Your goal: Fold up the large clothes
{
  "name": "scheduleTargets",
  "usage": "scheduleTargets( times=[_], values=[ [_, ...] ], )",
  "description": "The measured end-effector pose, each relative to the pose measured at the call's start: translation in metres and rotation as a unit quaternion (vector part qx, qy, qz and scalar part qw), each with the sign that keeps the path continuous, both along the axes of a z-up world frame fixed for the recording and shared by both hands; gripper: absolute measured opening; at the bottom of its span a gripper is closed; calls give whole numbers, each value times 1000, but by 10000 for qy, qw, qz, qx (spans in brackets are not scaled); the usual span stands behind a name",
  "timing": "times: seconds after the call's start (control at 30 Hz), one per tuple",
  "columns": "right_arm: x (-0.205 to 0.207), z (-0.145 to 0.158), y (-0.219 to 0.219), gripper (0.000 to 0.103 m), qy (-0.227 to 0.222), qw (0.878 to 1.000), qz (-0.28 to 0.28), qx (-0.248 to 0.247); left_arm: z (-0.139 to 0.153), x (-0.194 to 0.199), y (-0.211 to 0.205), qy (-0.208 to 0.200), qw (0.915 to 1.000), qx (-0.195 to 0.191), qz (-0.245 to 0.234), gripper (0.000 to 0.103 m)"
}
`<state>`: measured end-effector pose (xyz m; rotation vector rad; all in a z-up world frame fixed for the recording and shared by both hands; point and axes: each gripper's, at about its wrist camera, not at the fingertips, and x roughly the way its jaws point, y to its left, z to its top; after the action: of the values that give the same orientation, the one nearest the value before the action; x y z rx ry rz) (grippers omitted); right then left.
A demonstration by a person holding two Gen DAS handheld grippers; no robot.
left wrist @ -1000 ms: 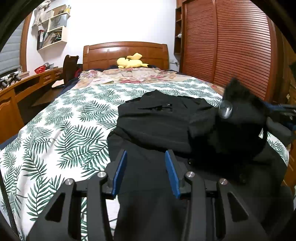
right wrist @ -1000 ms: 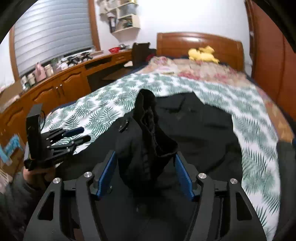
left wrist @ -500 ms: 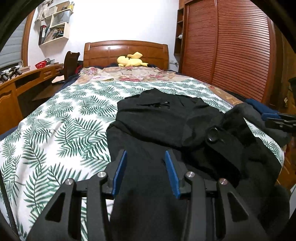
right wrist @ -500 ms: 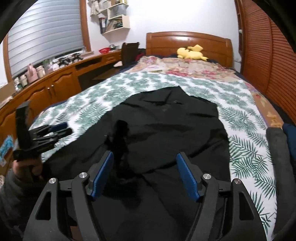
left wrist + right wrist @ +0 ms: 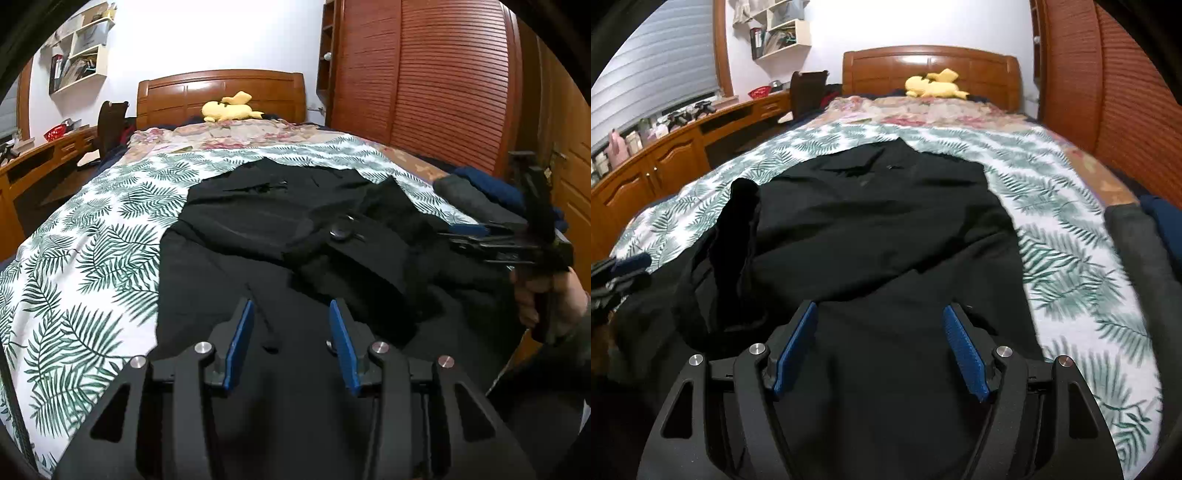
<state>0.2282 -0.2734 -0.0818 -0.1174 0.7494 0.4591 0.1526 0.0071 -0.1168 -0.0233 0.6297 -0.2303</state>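
A large black coat (image 5: 258, 221) (image 5: 886, 229) lies spread on the leaf-print bed cover (image 5: 92, 258), collar toward the headboard. One sleeve with a round button (image 5: 338, 232) lies folded across its body; in the right wrist view that sleeve (image 5: 738, 229) bulges up at the left. My left gripper (image 5: 291, 325) hovers open over the coat's lower part with nothing between its blue pads. My right gripper (image 5: 881, 325) also stands open over the lower coat, empty. It shows at the right of the left wrist view (image 5: 480, 236), held by a hand (image 5: 543, 302).
A yellow plush toy (image 5: 231, 109) lies by the wooden headboard (image 5: 931, 70). Grey and blue folded clothes (image 5: 476, 195) sit at the bed's right edge, before a slatted wardrobe (image 5: 443, 92). A wooden desk (image 5: 665, 158) and a chair (image 5: 807, 92) stand along the left.
My right gripper opened and let go of the black sleeve, which dropped onto the coat, then sank lower. My left gripper drifted to the right over the coat's lower part.
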Motion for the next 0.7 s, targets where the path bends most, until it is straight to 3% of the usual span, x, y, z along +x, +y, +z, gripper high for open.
scheduleTargets(
  times=[0.2,0.37,0.7],
  values=[
    [0,-4,12,72,-161,9995,196,-161,5,-7,-20,145,9997,-173,-48,41],
    [-4,-4,-16,72,-234,9994,36,-238,12,-1,-52,229,9990,-192,-344,41],
    [-6,-18,-70,72,153,9995,-239,-98,26,29,-137,267,9936,195,-1081,41]
  ],
)
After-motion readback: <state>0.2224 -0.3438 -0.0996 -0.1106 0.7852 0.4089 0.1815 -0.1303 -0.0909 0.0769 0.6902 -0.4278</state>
